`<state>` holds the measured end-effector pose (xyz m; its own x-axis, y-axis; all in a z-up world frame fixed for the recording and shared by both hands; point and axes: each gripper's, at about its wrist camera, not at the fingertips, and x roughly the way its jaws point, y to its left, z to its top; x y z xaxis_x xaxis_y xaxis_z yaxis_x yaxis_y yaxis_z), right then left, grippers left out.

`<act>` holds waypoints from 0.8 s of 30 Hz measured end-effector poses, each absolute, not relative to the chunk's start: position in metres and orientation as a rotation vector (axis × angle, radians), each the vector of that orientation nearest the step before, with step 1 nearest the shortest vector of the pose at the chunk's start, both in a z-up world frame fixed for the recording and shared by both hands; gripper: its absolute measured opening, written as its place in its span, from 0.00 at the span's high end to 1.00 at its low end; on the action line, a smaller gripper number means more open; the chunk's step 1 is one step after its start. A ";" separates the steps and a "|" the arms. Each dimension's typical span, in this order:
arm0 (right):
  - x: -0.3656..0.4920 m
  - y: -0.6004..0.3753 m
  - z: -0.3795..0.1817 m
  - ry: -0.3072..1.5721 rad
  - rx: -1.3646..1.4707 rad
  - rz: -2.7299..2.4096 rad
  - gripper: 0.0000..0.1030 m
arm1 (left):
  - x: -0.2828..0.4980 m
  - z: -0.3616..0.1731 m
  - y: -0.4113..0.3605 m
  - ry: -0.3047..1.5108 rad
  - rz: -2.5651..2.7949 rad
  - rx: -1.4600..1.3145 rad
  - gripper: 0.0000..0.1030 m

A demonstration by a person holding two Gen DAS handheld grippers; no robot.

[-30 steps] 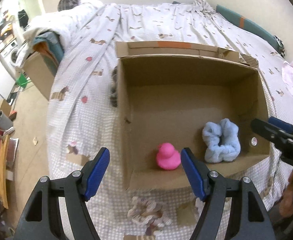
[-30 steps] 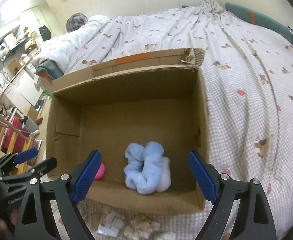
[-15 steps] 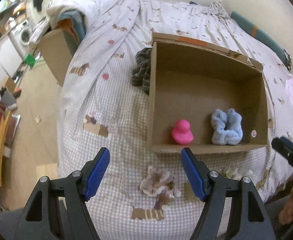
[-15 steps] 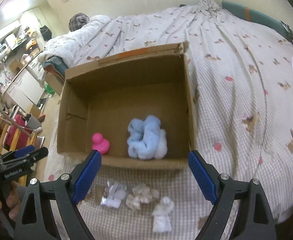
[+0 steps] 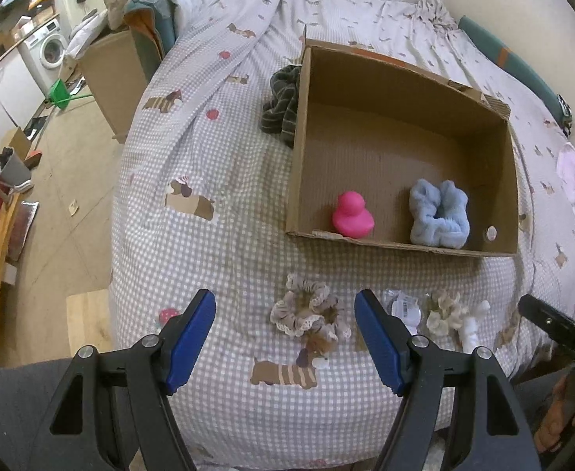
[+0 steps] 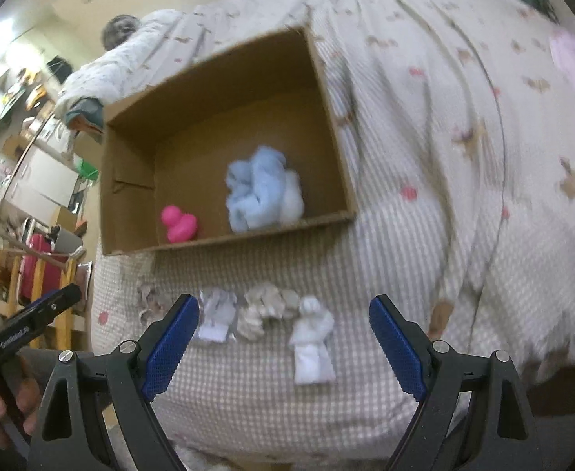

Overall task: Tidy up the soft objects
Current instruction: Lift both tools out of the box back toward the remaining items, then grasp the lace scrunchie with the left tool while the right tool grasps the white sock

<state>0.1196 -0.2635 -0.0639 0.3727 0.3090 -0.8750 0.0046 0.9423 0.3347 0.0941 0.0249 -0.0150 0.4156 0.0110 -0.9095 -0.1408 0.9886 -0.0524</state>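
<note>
Left gripper (image 5: 285, 339): jaws spread wide and empty, poised above the bed (image 5: 217, 243), with a beige scrunchie (image 5: 309, 314) lying on the cover between its blue pads.

Box (image 5: 299, 157): open cardboard, resting on the bed well beyond the scrunchie; a pink duck (image 5: 351, 216) and a blue scrunchie (image 5: 438, 216) sit against its near wall, apart from each other.

Dark cloth (image 5: 281, 106): bunched against the outside of the box's left wall.

Loose row: right of the beige scrunchie lie a small clear packet (image 5: 405, 310), a cream scrunchie (image 5: 442, 312) and a white sock (image 6: 313, 339), all on the bed just short of the box.

Right gripper (image 6: 283, 347): also wide open and empty, poised over the sock and cream scrunchie; this view is blurred, so fine detail is lost.

Progress: two items boxed, at least four outside, by the look of it.

Risk: the scrunchies are limp and lie flat on soft bedding, so a closing gripper may pinch the cover with the item, or catch only a frill and drop it short of the box. The cream scrunchie touches its neighbours, so a loose grab could drag two at once. The grippers work near each other and could clash.
</note>
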 end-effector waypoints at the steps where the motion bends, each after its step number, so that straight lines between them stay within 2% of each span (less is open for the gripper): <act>1: 0.118 -0.266 -0.067 1.188 0.311 0.177 0.08 | 0.093 -0.015 0.025 1.139 0.098 -0.128 0.31; 8: 0.114 -0.280 -0.082 1.249 0.383 0.143 0.09 | 0.092 -0.024 0.027 1.165 0.113 -0.137 0.31; 9: 0.114 -0.280 -0.085 1.257 0.382 0.139 0.12 | 0.093 -0.025 0.027 1.170 0.115 -0.145 0.31; 10: 0.115 -0.280 -0.087 1.262 0.382 0.137 0.19 | 0.093 -0.026 0.028 1.173 0.117 -0.150 0.31; 11: 0.116 -0.280 -0.090 1.275 0.382 0.136 0.22 | 0.094 -0.026 0.029 1.177 0.119 -0.158 0.31; 17: 0.124 -0.261 -0.114 1.380 0.324 0.149 0.23 | 0.096 -0.025 0.035 1.192 0.124 -0.236 0.31; 20: 0.128 -0.245 -0.127 1.427 0.234 0.155 0.33 | 0.098 -0.027 0.040 1.203 0.136 -0.261 0.31; 22: 0.131 -0.236 -0.138 1.455 0.182 0.154 0.45 | 0.098 -0.029 0.045 1.212 0.157 -0.272 0.31; 24: 0.135 -0.231 -0.145 1.457 0.144 0.140 0.46 | 0.099 -0.032 0.054 1.225 0.185 -0.308 0.31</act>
<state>0.1347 -0.2312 -0.1454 0.1090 0.1818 -0.9773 -0.0071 0.9832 0.1822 0.0991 0.0544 -0.0324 0.3316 -0.0258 -0.9431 -0.3029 0.9438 -0.1323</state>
